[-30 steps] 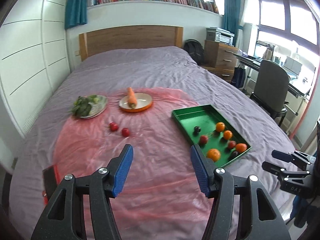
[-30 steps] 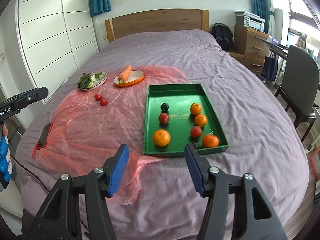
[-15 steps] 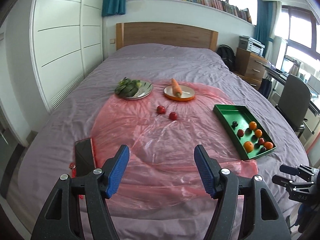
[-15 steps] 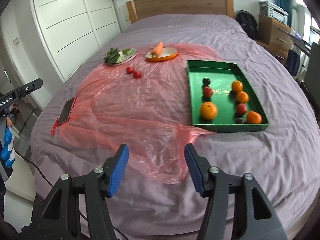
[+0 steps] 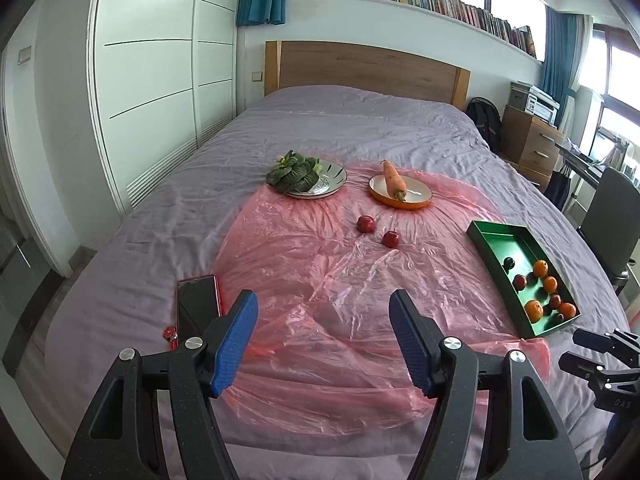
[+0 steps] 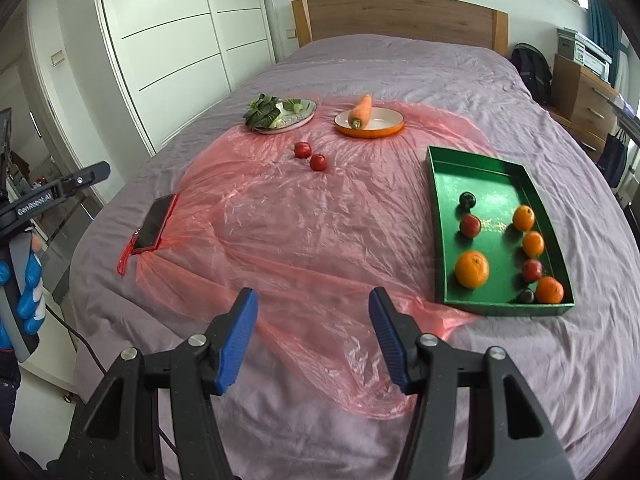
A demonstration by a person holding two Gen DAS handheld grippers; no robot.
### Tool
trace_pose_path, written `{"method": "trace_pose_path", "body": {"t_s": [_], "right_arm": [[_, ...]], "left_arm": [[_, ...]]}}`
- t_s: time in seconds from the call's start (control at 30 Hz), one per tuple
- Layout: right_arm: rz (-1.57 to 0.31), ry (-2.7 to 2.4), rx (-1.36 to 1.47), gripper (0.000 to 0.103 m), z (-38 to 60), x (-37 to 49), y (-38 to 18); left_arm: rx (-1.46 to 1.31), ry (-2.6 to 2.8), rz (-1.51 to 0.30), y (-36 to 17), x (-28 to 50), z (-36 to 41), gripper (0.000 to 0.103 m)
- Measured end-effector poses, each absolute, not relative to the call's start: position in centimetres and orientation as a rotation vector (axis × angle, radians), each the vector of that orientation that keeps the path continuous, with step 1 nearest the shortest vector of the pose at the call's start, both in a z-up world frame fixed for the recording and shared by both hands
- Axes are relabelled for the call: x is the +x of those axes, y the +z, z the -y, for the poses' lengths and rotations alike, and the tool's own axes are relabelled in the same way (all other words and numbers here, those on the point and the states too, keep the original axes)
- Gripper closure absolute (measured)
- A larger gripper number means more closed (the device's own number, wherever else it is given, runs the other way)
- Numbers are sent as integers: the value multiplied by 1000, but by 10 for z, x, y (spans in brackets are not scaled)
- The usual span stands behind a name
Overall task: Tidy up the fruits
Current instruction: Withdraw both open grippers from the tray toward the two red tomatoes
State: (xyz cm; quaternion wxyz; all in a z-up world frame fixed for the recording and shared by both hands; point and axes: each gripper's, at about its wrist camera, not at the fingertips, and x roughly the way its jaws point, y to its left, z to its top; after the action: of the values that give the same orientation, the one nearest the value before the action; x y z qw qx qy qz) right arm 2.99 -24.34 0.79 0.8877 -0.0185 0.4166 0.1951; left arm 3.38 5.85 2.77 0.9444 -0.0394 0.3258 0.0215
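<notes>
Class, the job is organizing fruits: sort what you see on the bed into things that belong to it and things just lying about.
Belongs:
green tray with fruit
two loose red fruits

Lying about:
carrot
leafy greens
phone

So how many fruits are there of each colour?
Orange fruits: 4, all in the green tray
Red fruits: 4, two in the tray, two on the pink plastic sheet
Dark fruits: 2, in the tray
Total: 10
</notes>
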Motion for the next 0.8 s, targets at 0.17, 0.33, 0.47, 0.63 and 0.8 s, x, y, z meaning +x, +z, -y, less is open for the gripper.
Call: {"method": "trace_pose_path", "body": {"t_s": [0.17,0.33,0.47,0.63,0.8], "right_arm": [[-873,446,-31,8,236,41,1],[-890,485,-26,8,228,53,-11],[-909,502,-38,8,220,69,-21],[-906,522,-44,8,212,97,-28],[-906,548,-60,8,200,130,-32]], "left_arm": [[-88,55,-691,20,48,-63,41],[-66,58,-738,6,69,-65,41],[-51,42,-765,-5,91,-62,41],[-29,24,-791,-15,127,-57,41],[-5,-14,-815,-26,172,-47,41]]}}
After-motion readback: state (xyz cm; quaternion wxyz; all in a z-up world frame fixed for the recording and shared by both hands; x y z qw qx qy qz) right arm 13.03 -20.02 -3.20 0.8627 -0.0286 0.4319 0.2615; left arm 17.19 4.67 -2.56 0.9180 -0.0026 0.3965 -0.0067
